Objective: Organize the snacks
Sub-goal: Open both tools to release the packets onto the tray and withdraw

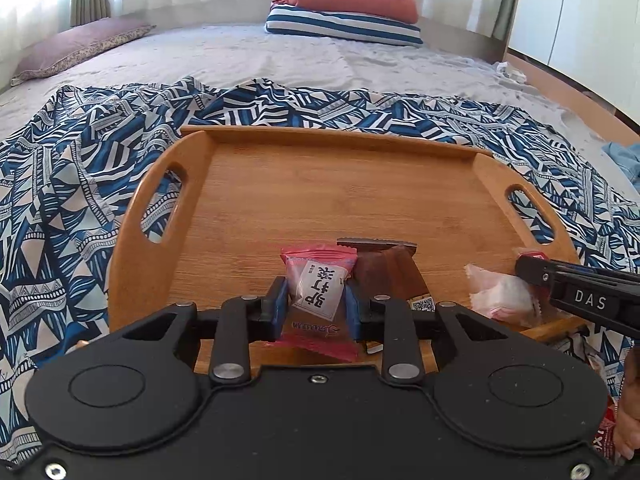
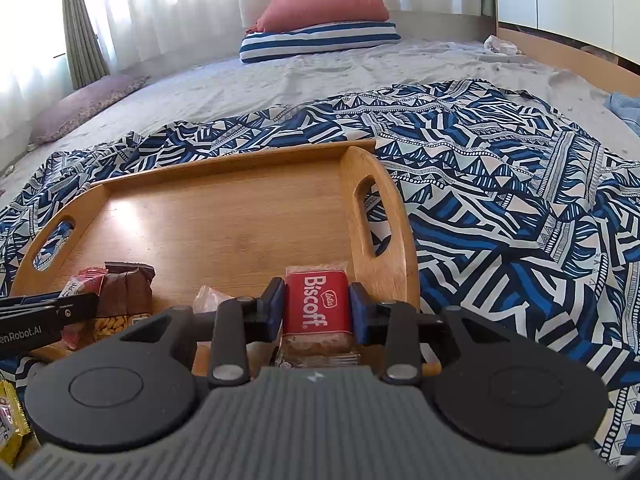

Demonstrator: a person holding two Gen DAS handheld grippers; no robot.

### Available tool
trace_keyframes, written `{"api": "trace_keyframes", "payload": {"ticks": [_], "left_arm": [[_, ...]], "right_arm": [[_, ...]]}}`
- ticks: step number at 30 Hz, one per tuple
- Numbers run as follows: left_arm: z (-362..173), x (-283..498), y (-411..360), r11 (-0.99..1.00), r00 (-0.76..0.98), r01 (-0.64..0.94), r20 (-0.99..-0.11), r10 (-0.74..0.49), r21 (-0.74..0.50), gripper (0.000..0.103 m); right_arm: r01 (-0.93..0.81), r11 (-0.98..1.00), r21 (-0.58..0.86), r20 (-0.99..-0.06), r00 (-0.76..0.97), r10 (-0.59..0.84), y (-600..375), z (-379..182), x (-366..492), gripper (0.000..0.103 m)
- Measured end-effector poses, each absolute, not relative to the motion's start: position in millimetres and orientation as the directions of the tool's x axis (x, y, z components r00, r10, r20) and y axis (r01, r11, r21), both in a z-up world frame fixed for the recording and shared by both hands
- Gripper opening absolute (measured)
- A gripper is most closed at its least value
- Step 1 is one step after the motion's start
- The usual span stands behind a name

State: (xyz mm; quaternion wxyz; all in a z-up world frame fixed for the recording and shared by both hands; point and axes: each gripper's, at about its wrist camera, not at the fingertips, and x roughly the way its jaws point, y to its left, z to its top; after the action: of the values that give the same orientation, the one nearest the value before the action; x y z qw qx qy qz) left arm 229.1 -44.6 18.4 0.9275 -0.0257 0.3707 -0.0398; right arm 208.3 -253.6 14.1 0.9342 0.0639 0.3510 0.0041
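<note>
A wooden tray (image 1: 280,184) lies on a blue-and-white patterned cloth. My left gripper (image 1: 316,304) is shut on a pink snack packet (image 1: 316,284) with a white label, held over the tray's near edge. Just right of it a brown snack packet (image 1: 384,276) rests on the tray, then a pale pink-white packet (image 1: 500,292). My right gripper (image 2: 318,308) is at the tray's (image 2: 224,216) near right corner. A red Biscoff packet (image 2: 318,304) lies between its blue pads, which stand slightly off its sides. The right gripper (image 1: 528,268) enters the left wrist view from the right; the left gripper (image 2: 86,300) shows at the left of the right wrist view.
The patterned cloth (image 2: 500,208) covers the near part of a grey bed. Striped and red pillows (image 1: 348,12) lie at the far end, and a mauve pillow (image 1: 80,48) at far left. A yellow packet (image 2: 10,420) and a red packet (image 1: 608,436) lie off the tray nearby.
</note>
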Motion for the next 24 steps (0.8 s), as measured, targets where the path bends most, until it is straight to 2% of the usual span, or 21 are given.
{"api": "trace_keyframes", "payload": {"ticks": [2, 3, 6, 8, 12, 19, 24], "left_arm": [[19.2, 228.2, -46.7, 0.995, 0.722, 0.062, -0.685, -0.095, -0.073, 0.028], [19.9, 227.3, -47.3, 0.996, 0.724, 0.065, -0.683, -0.094, -0.069, 0.032], [24.5, 223.2, -45.6, 0.995, 0.736, 0.074, -0.670, -0.099, -0.065, 0.049], [29.4, 219.8, -42.8, 0.994, 0.745, 0.082, -0.659, -0.105, -0.066, 0.055], [40.5, 209.7, -34.6, 0.992, 0.760, 0.104, -0.638, -0.123, -0.067, 0.078], [66.3, 178.0, -19.1, 0.988, 0.810, 0.154, -0.568, -0.144, -0.030, 0.090], [84.8, 153.3, -6.1, 0.983, 0.830, 0.183, -0.531, -0.170, -0.029, 0.094]], "right_arm": [[0.033, 0.992, 0.120, -0.650, 0.758, 0.053, -252.6, 15.7, 207.0, 0.058], [0.029, 0.992, 0.120, -0.649, 0.759, 0.056, -252.3, 16.4, 206.4, 0.059], [0.020, 0.993, 0.118, -0.645, 0.762, 0.061, -250.6, 18.9, 204.4, 0.063], [0.008, 0.993, 0.117, -0.639, 0.766, 0.069, -249.0, 21.0, 202.2, 0.066], [-0.012, 0.993, 0.120, -0.627, 0.774, 0.085, -246.3, 27.0, 196.6, 0.071], [-0.050, 0.990, 0.135, -0.590, 0.798, 0.121, -247.0, 42.9, 177.2, 0.081], [-0.067, 0.986, 0.153, -0.566, 0.812, 0.143, -251.2, 55.4, 161.0, 0.086]]}}
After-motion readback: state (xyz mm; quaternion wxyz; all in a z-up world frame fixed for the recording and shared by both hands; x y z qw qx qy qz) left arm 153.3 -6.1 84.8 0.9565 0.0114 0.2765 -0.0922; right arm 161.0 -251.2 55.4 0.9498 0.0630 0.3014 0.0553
